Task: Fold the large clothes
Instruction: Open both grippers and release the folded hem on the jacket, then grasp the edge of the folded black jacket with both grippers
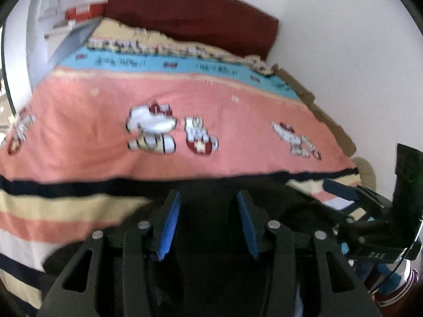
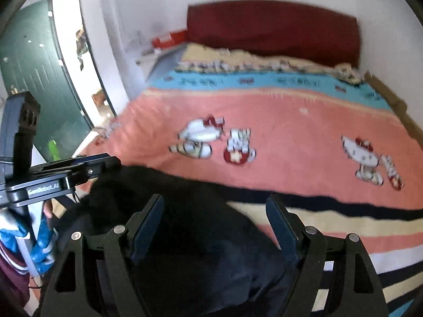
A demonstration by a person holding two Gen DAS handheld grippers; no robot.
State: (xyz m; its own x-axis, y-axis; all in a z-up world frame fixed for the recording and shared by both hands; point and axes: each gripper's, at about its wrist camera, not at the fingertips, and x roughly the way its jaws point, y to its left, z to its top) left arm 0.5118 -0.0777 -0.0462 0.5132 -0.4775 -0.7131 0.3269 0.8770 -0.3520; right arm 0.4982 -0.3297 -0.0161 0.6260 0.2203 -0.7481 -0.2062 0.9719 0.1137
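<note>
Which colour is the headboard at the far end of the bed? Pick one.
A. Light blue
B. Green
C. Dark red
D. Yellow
C: the headboard against the white wall is dark red in both wrist views, standing behind the pink cartoon-print blanket that covers the bed.

- Left wrist view looks steeply down past its blue-padded fingers (image 1: 169,224) toward the pink cartoon-print bed blanket (image 1: 105,111), close.
- Right wrist view faces likewise; both share the blanket and the dark red headboard (image 2: 272,29) at frame top.
</note>
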